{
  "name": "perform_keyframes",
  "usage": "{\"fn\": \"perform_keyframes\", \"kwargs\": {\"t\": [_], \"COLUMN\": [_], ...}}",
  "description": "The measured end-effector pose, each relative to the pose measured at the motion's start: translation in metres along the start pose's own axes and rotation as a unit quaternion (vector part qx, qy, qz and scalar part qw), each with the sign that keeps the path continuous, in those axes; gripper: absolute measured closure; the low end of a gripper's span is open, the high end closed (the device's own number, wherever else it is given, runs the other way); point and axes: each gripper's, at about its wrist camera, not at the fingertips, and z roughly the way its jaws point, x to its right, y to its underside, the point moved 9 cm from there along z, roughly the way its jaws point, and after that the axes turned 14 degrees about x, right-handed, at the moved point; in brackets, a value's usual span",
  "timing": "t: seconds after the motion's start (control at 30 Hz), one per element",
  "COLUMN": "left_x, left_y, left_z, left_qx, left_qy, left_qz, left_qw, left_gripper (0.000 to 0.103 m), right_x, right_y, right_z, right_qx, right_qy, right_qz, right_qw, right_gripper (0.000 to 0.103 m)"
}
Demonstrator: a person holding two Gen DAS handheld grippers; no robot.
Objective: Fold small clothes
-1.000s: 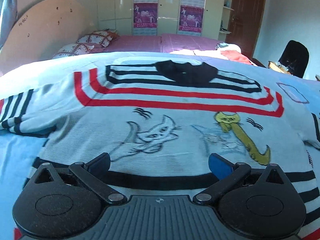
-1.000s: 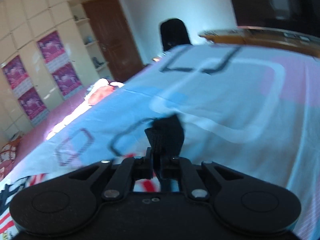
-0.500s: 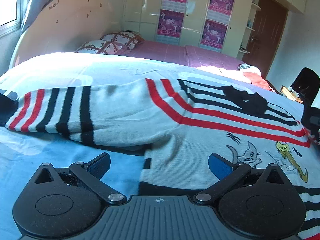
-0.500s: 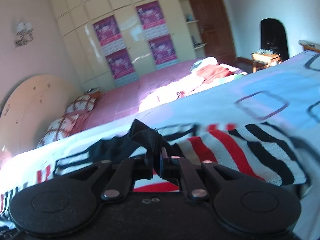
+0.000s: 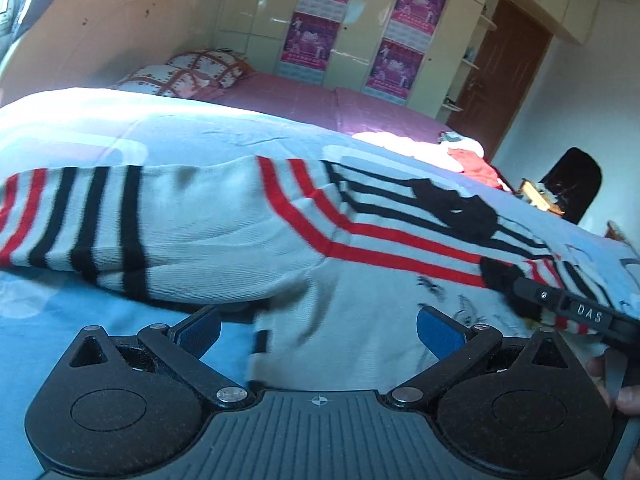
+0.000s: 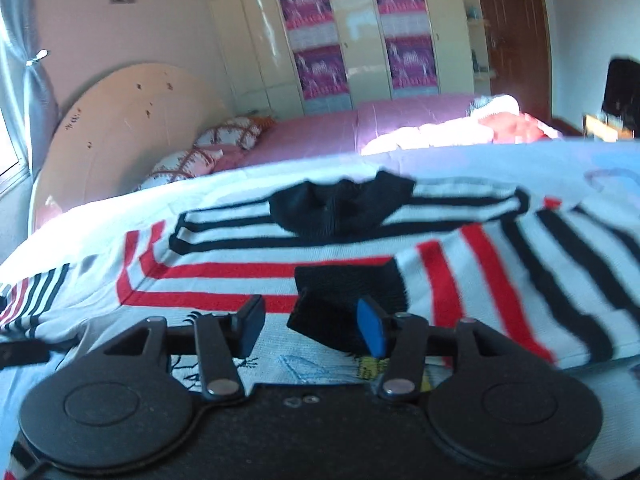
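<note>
A small white sweater [image 5: 248, 232] with red and black stripes and a black collar [image 5: 456, 208] lies flat on the blue bedspread [image 5: 120, 140]. Its left sleeve [image 5: 80, 220] stretches out to the left. My left gripper [image 5: 318, 330] is open and empty, low over the sweater's left side edge. In the right wrist view the right sleeve [image 6: 520, 280] lies folded across the chest, its black cuff [image 6: 348, 300] just ahead of my right gripper [image 6: 312, 326], which is open with the cuff between its jaws, not gripped. The right gripper's finger [image 5: 560, 304] shows in the left wrist view.
A pink bed [image 6: 380, 120] with patterned pillows [image 5: 200, 72] and a heap of red and white clothes [image 6: 500, 124] lies behind. A rounded headboard [image 5: 100, 36], cream wardrobes with posters [image 6: 320, 40], a brown door [image 5: 500, 72] and a black chair [image 5: 572, 184] stand beyond.
My right gripper carried the right cuff across onto the sweater's chest and opened, letting it go. My left gripper moved left from the hem middle to the sweater's left side, still open.
</note>
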Motion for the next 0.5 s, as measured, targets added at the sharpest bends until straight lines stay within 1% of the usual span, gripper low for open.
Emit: {"fn": "perform_keyframes", "kwargs": {"t": [0.03, 0.1, 0.13, 0.23, 0.3, 0.33, 0.37, 0.4, 0.5], "left_x": [0.014, 0.046, 0.066, 0.111, 0.134, 0.141, 0.147, 0.153, 0.168], "left_y": [0.000, 0.003, 0.006, 0.018, 0.028, 0.033, 0.039, 0.045, 0.047], "left_z": [0.007, 0.024, 0.035, 0.066, 0.088, 0.099, 0.111, 0.121, 0.140], "left_qx": [-0.003, -0.015, -0.028, -0.067, -0.089, -0.104, -0.114, -0.121, -0.112], "left_qy": [0.022, 0.075, 0.108, 0.173, 0.194, 0.200, 0.197, 0.195, 0.192], "left_qz": [-0.012, -0.039, -0.059, -0.104, -0.129, -0.145, -0.156, -0.154, -0.144], "left_qw": [0.9997, 0.9963, 0.9920, 0.9771, 0.9684, 0.9635, 0.9612, 0.9611, 0.9644], "left_gripper": [0.000, 0.000, 0.000, 0.001, 0.030, 0.050, 0.053, 0.055, 0.070], "right_x": [0.004, 0.020, 0.030, 0.065, 0.089, 0.100, 0.111, 0.125, 0.155], "right_y": [-0.002, -0.006, -0.009, -0.013, -0.017, -0.018, -0.019, -0.018, -0.015], "right_z": [-0.012, -0.031, -0.040, -0.066, -0.079, -0.084, -0.091, -0.096, -0.107], "right_qx": [0.009, 0.018, 0.022, 0.032, 0.038, 0.040, 0.042, 0.042, 0.046], "right_qy": [0.003, 0.018, 0.031, 0.065, 0.085, 0.095, 0.104, 0.113, 0.136], "right_qz": [0.002, 0.014, 0.018, 0.033, 0.047, 0.057, 0.068, 0.080, 0.104], "right_qw": [1.000, 1.000, 0.999, 0.997, 0.995, 0.993, 0.991, 0.989, 0.984], "right_gripper": [0.055, 0.056, 0.056, 0.057, 0.057, 0.057, 0.057, 0.057, 0.057]}}
